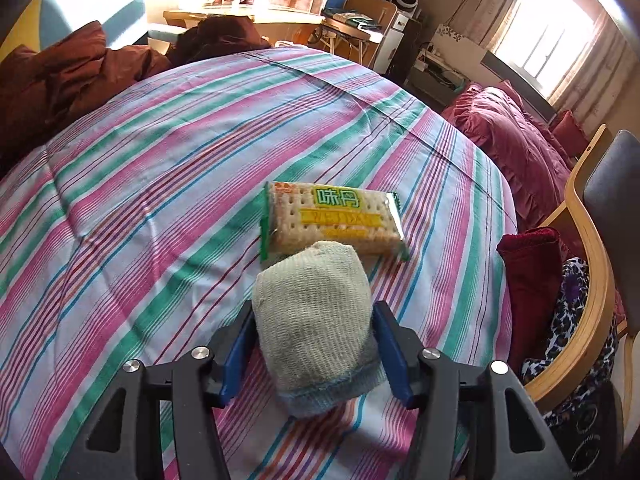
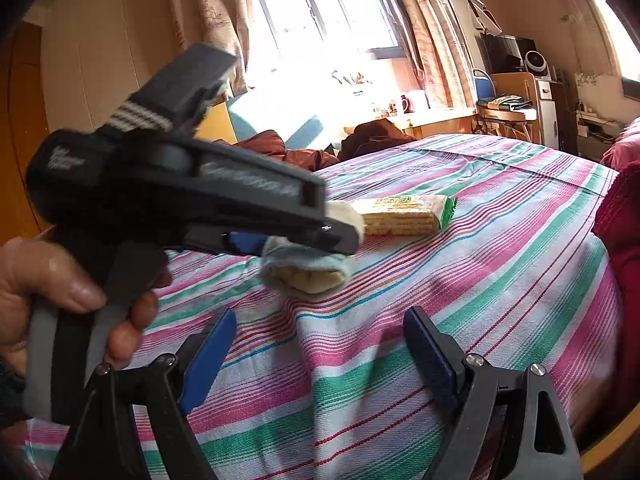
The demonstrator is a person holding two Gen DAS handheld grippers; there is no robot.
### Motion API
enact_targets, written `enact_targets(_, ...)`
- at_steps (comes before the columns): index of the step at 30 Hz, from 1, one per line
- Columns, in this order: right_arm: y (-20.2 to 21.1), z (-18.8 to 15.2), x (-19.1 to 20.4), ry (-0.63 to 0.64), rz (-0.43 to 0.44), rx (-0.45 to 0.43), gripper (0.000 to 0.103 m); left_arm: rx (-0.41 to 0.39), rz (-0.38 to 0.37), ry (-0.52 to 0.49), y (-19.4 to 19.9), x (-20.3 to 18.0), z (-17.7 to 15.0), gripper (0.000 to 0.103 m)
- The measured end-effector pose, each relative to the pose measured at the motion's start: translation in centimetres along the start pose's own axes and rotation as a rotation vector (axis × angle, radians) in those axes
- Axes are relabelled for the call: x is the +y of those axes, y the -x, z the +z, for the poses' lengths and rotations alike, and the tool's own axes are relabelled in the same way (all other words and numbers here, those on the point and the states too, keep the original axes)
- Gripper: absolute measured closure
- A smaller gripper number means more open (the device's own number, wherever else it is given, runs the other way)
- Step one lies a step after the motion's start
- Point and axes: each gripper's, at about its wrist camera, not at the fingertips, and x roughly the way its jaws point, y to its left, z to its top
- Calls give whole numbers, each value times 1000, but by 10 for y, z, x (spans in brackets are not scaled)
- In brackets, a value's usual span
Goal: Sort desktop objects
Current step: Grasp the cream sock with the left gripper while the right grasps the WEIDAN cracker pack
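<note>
The left gripper (image 1: 316,344) clamps a rolled grey-beige knitted sock with a blue cuff (image 1: 316,320) between its blue pads, just above the pink, green and white striped cloth (image 1: 160,184). A cracker packet with green-yellow label (image 1: 334,220) lies just beyond. The right gripper (image 2: 320,344) stands wide and empty nearby.

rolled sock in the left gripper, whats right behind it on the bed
A cracker packet lies flat on the striped sheet just beyond the rolled sock. The sock covers the packet's near edge, so whether they touch cannot be told.
</note>
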Motion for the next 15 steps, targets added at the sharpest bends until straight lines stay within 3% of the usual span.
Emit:
enact_targets(9,-7,20,-2,10,16,98,15,-73,51,126,70,58,-91,45)
enact_targets(11,-9,34,-6,-1,33,122,15,-92,65,148,86,69,-111,45)
enact_targets(15,-15,73,0,100,24,188,15,-114,80,169,107,80,-139,45)
